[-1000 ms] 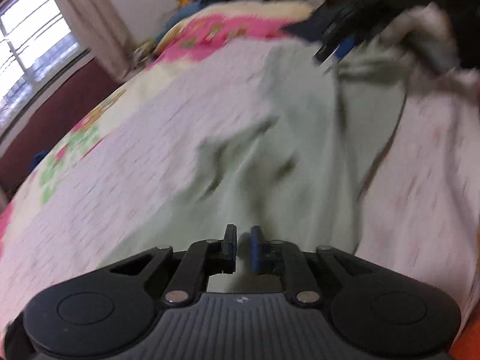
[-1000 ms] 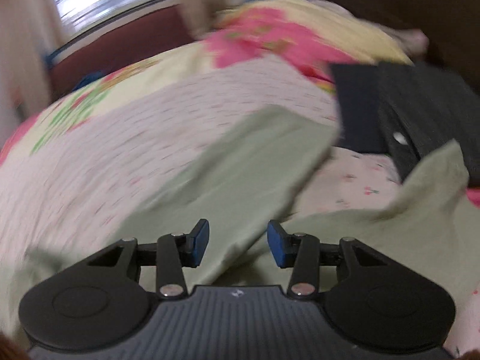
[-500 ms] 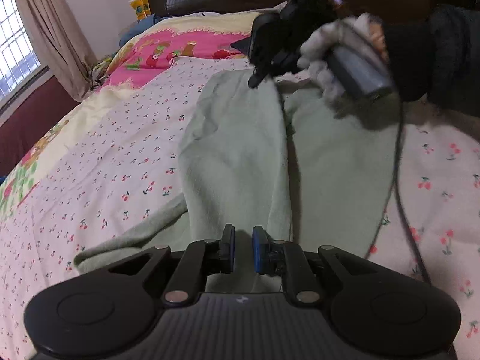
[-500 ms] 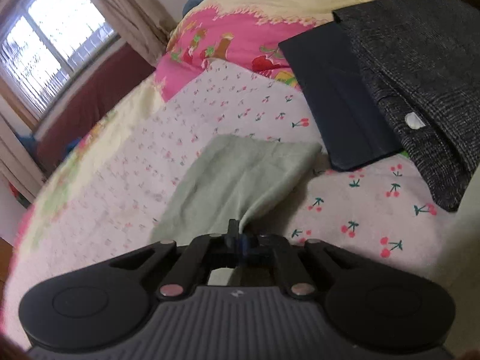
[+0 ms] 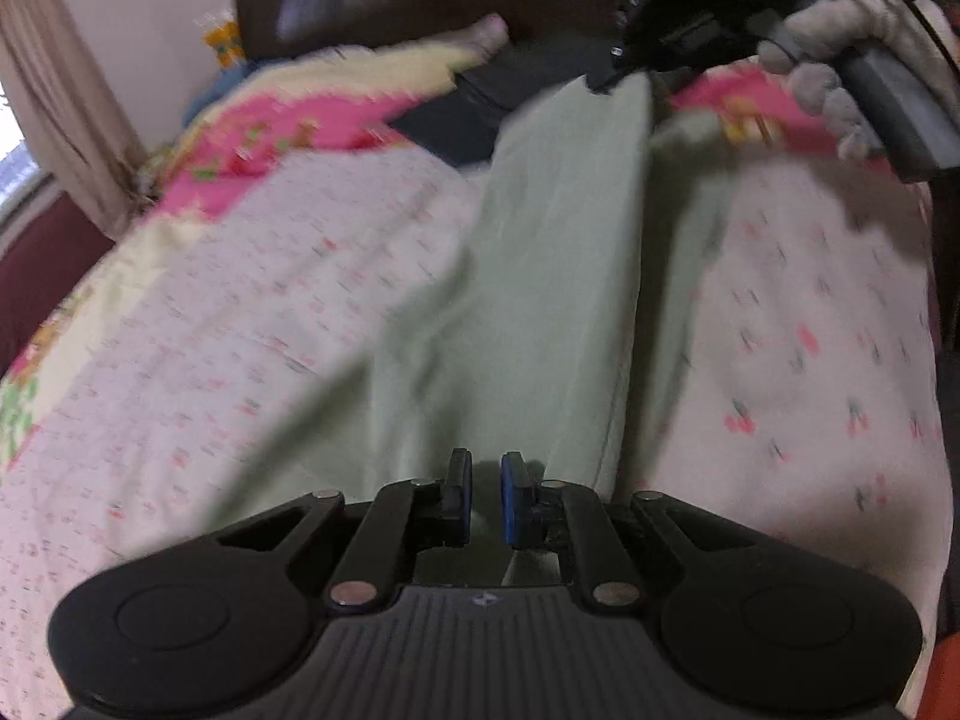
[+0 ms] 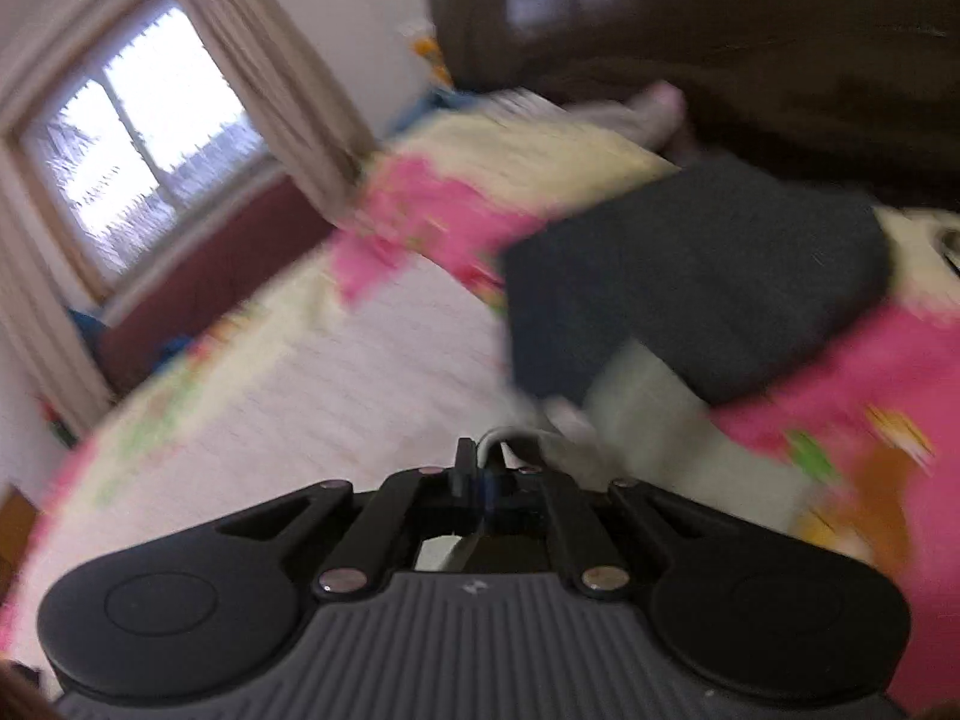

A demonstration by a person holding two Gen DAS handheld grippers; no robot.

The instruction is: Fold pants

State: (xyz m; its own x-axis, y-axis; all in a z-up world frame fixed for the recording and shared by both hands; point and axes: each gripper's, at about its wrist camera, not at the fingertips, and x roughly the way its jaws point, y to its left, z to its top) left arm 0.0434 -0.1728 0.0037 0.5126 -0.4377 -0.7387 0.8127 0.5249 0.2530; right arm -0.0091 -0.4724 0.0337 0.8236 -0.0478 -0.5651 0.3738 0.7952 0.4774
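Note:
Pale green pants (image 5: 540, 276) lie stretched lengthwise on the cherry-print bedsheet (image 5: 240, 330) between the two grippers. My left gripper (image 5: 482, 495) sits at the near end, jaws almost closed with green cloth between them. In the left wrist view the right gripper (image 5: 606, 84), held by a gloved hand, pinches the far end and holds it raised. In the right wrist view my right gripper (image 6: 478, 480) is shut on a pale fold of the pants (image 6: 654, 414), which trail away below to the right.
Folded dark garments (image 6: 690, 276) lie on the pink and yellow quilt (image 6: 432, 204) near the dark headboard (image 6: 720, 30). A window (image 6: 120, 144) with curtains is at the left. The view is motion-blurred.
The right gripper closed on the far end of the pants and lifted it toward the headboard. The pants went from bunched to stretched out. The left gripper kept its hold at the near end.

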